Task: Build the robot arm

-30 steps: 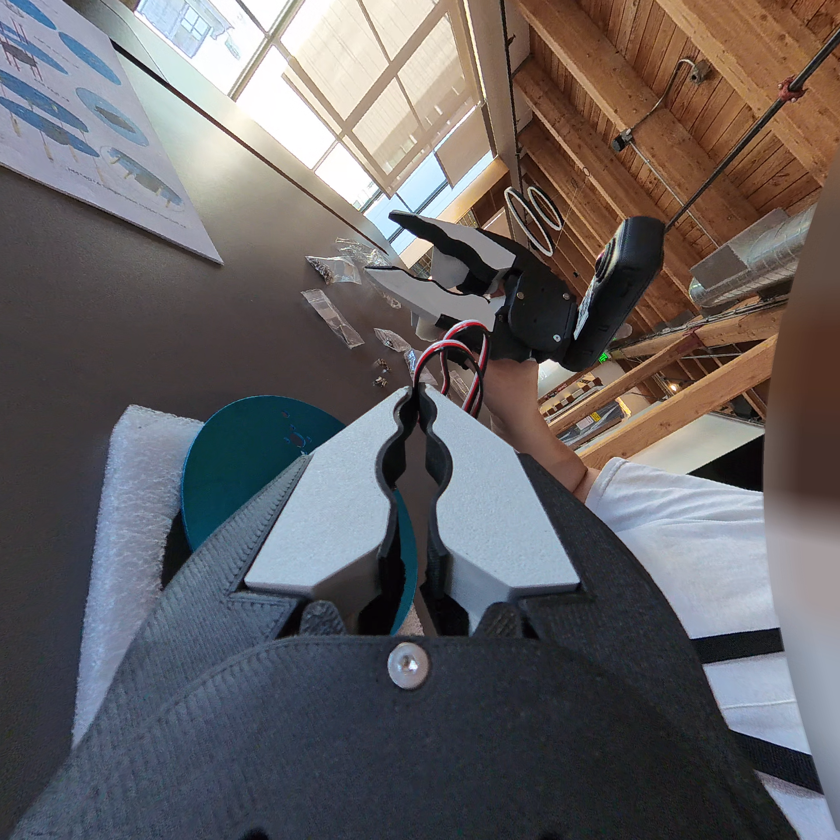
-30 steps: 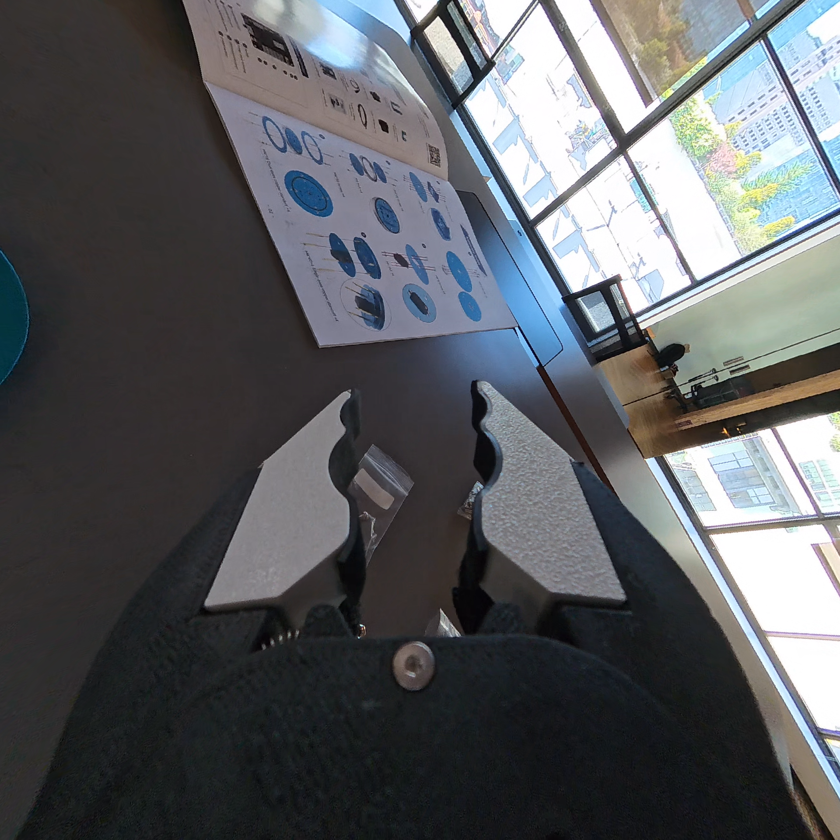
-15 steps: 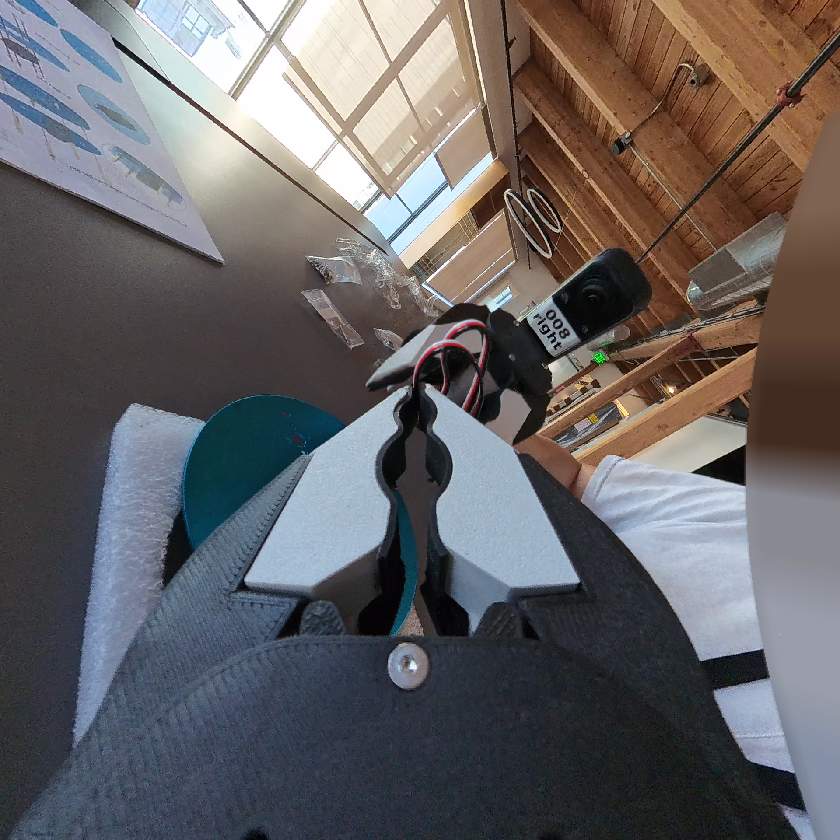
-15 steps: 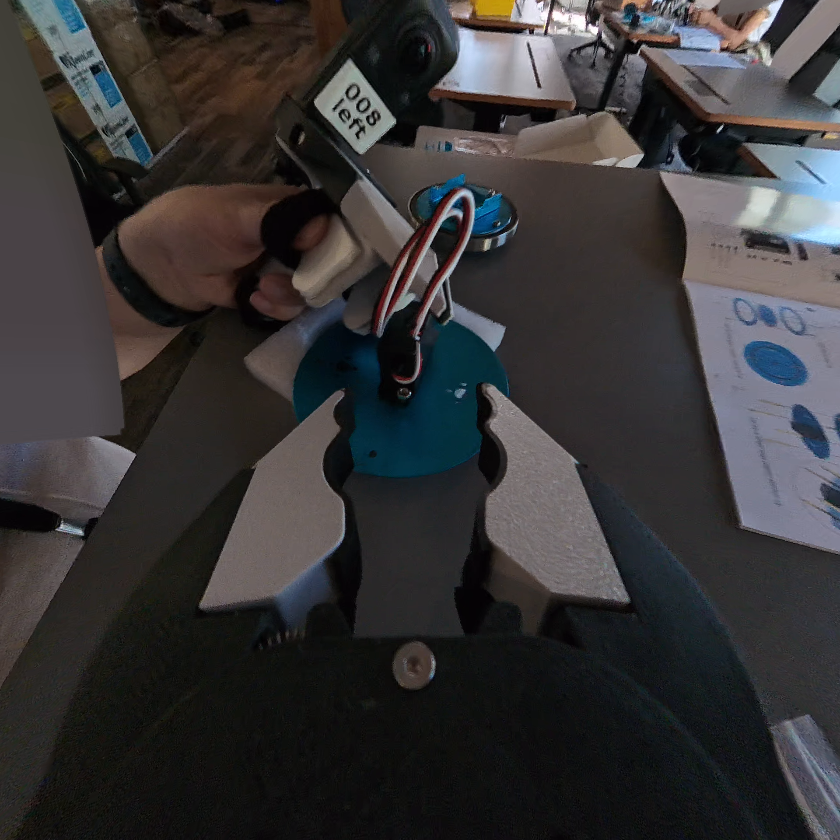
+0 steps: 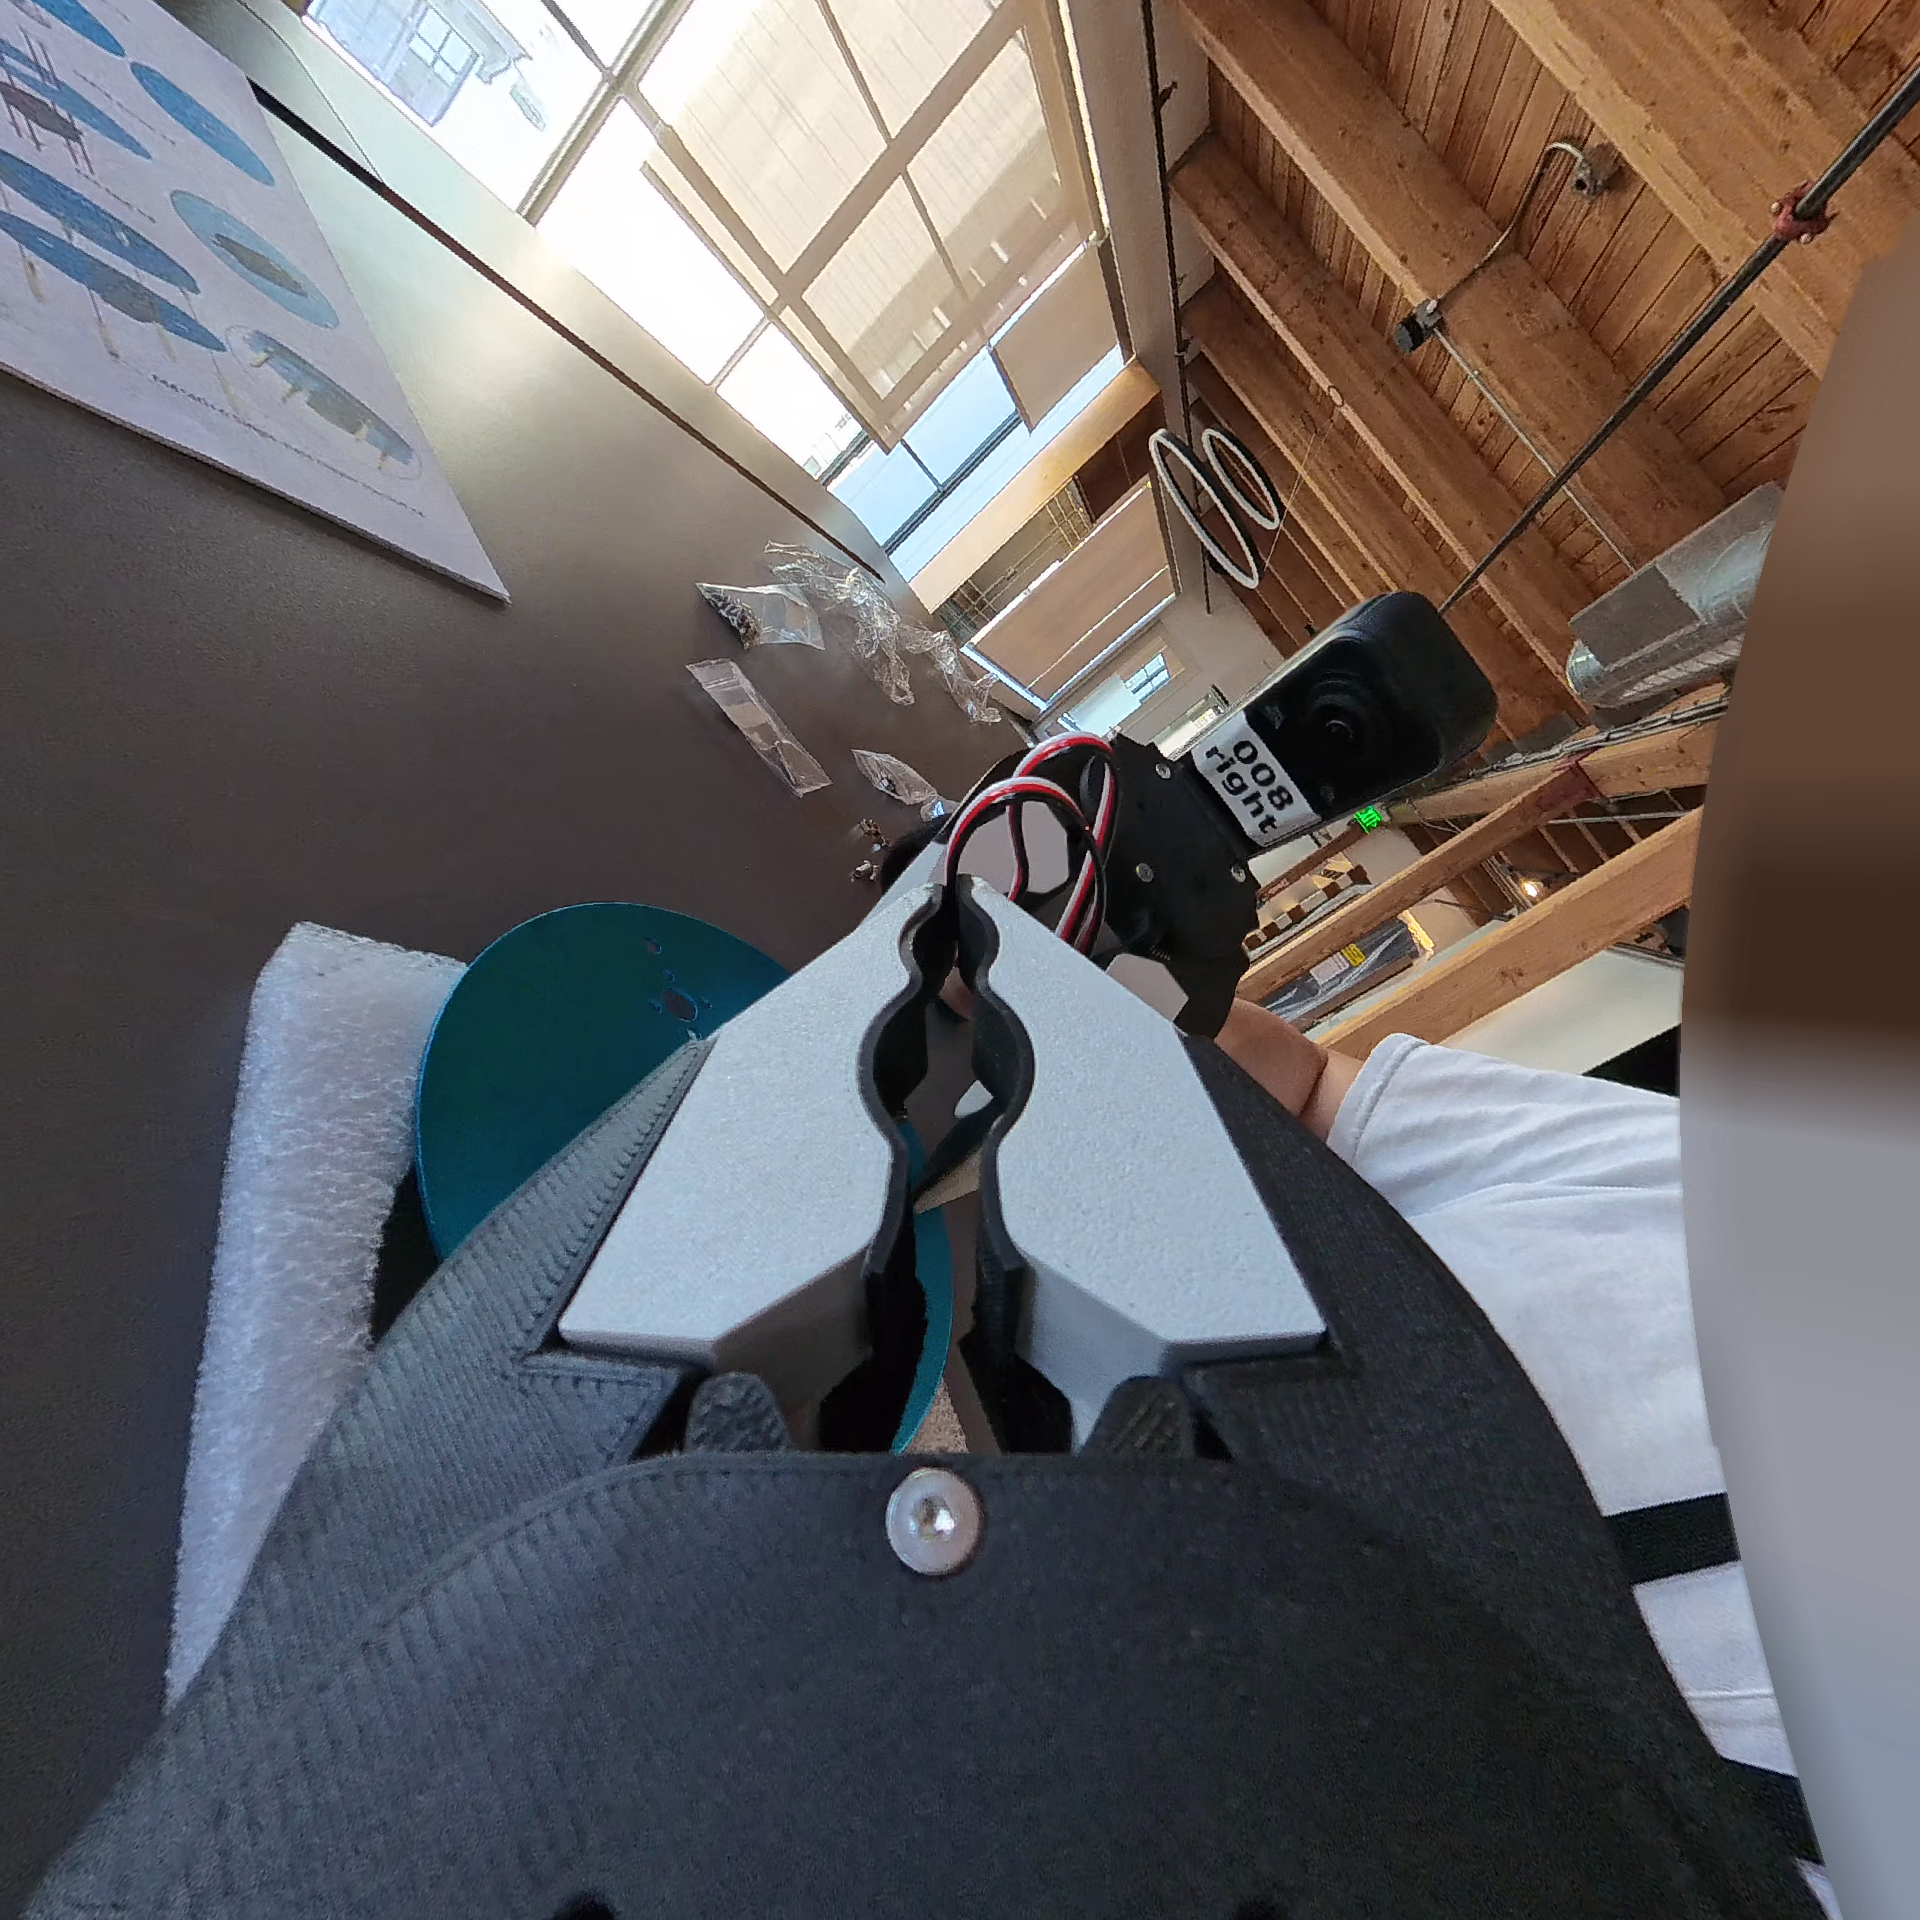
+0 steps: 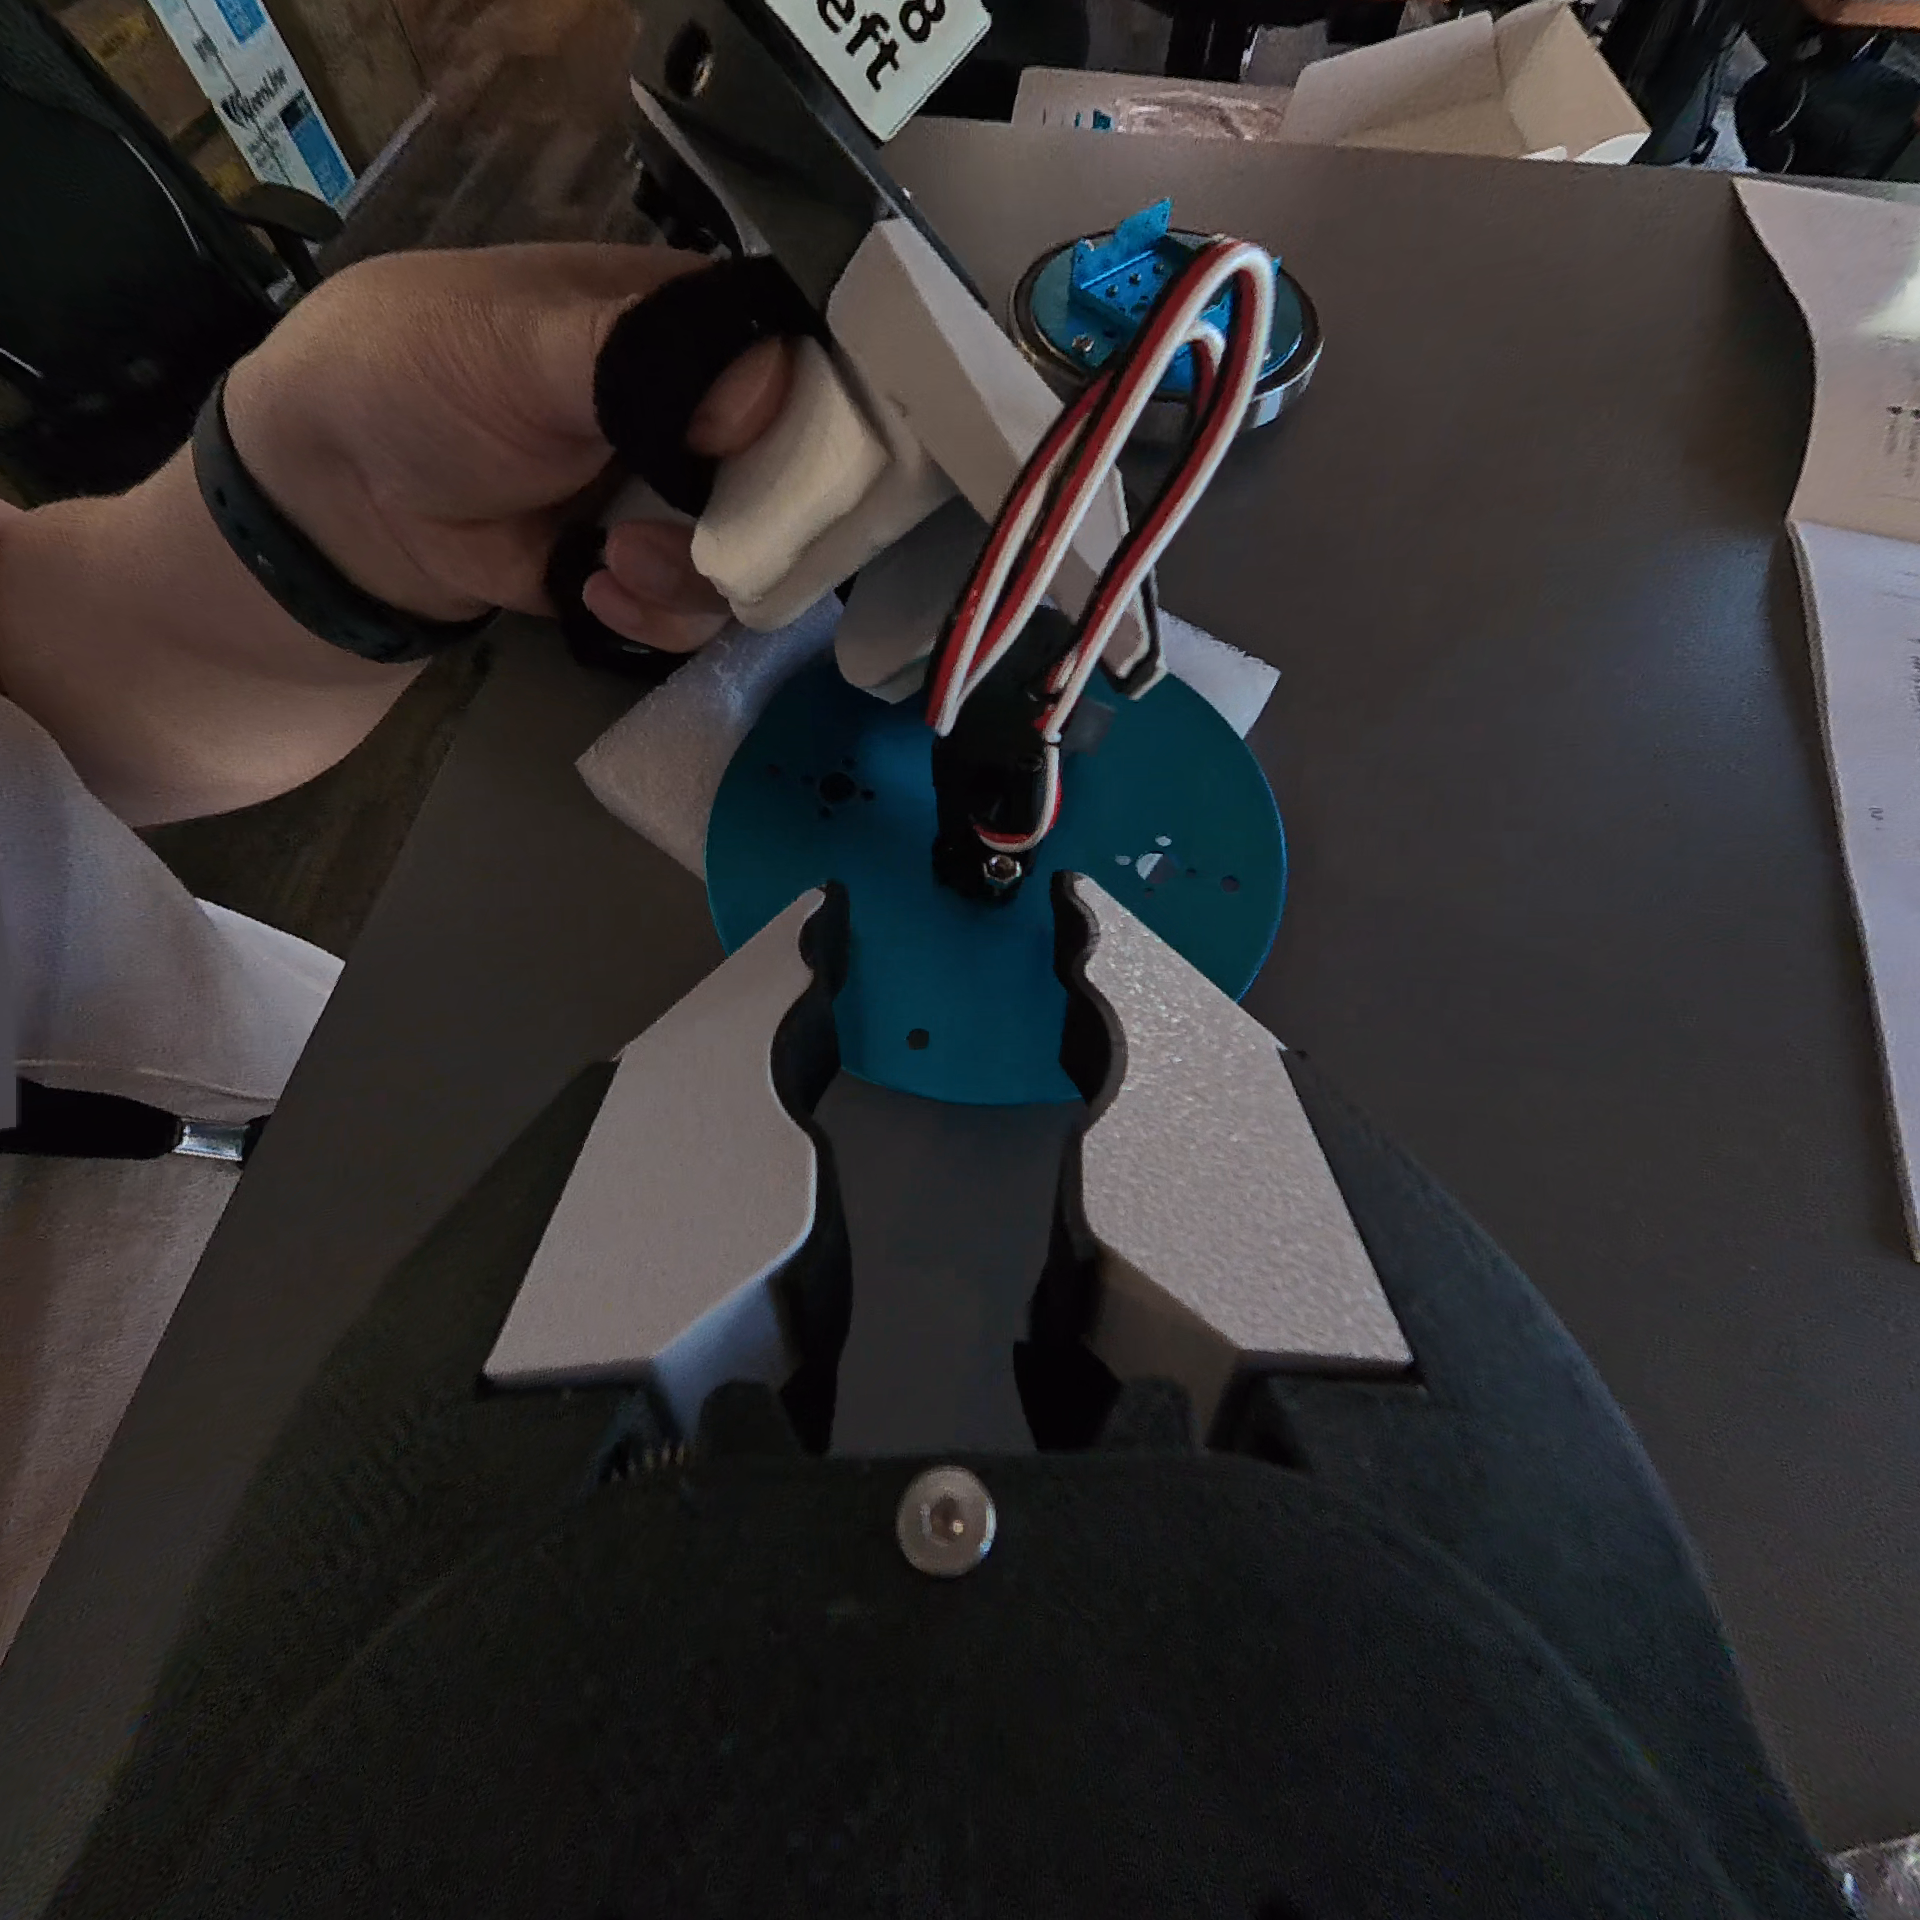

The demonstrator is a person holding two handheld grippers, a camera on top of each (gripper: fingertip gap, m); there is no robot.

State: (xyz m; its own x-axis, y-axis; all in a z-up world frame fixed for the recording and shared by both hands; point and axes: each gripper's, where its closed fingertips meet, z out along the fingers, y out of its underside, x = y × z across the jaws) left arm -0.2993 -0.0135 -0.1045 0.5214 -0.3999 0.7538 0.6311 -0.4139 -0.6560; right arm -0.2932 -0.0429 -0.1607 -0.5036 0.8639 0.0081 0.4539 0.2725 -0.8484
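My left gripper (image 5: 961,896) is shut on a looped red, white and black cable (image 5: 1023,821). In the right wrist view the cable (image 6: 1049,499) runs down to a small black servo (image 6: 987,800) standing on a blue round plate (image 6: 1153,790). The plate lies on a white foam sheet (image 6: 665,748); both also show in the left wrist view, the plate (image 5: 561,1060) on the foam (image 5: 301,1143). My right gripper (image 6: 951,899) is open and empty, its tips just short of the servo, above the plate's near edge. A hand (image 6: 416,436) holds the left gripper (image 6: 1039,655).
A round metal ring with a blue bracket (image 6: 1164,312) sits behind the plate. An open instruction booklet (image 6: 1860,727) lies to the right. Small clear plastic bags (image 5: 758,717) lie farther along the dark table (image 5: 260,727). A cardboard box (image 6: 1455,94) stands beyond the table's far edge. Across from one pair of fingers to the other is roughly 6 centimeters. The plate (image 5: 561,1060) is about 4 centimeters from my right fingertips.
My right gripper has swung from facing the booklet and windows round to the blue plate and moved in close to the servo, staying open. The left gripper has held still on the cable.
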